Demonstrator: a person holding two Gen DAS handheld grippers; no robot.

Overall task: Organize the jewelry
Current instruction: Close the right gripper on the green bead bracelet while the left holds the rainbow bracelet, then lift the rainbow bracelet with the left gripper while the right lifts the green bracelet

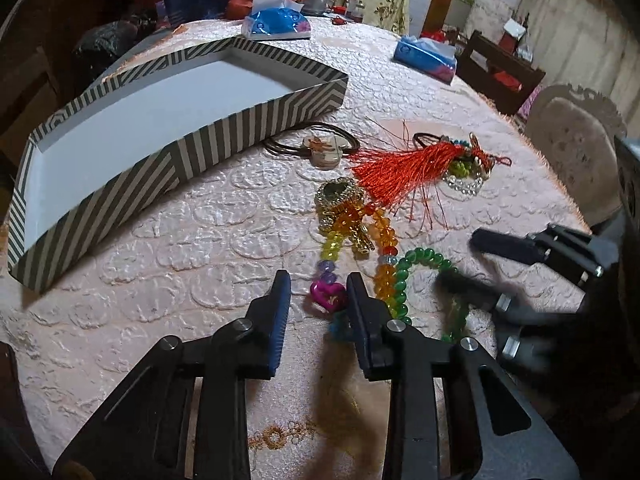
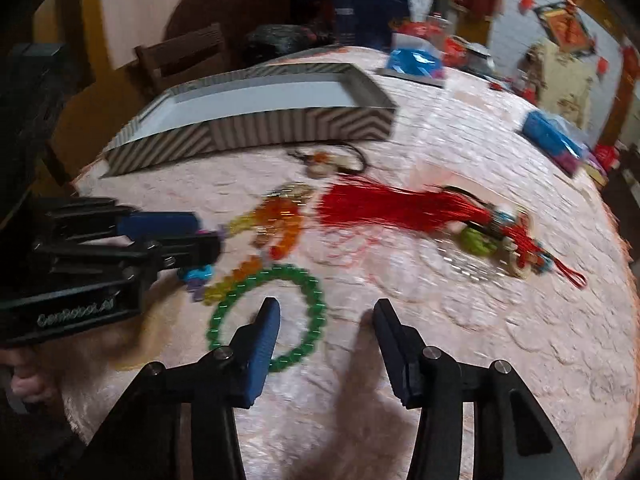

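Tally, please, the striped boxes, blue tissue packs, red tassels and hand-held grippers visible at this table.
Striped box: 1
Blue tissue packs: 2
Red tassel: 1
Hand-held grippers: 2
Total: 6

right hand-held gripper [image 1: 460, 268] blurs, hiding part of the green bracelet [image 1: 424, 258] (beads smeared).

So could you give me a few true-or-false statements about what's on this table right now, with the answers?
1. The striped cardboard box already holds jewelry. False: its white inside is bare.
2. The red silk tassel lies on the pink embossed tablecloth. True.
3. The green bead bracelet sits inside the box. False: it lies on the cloth near the right gripper.
4. The left gripper has a magenta heart charm between its open fingers. True.
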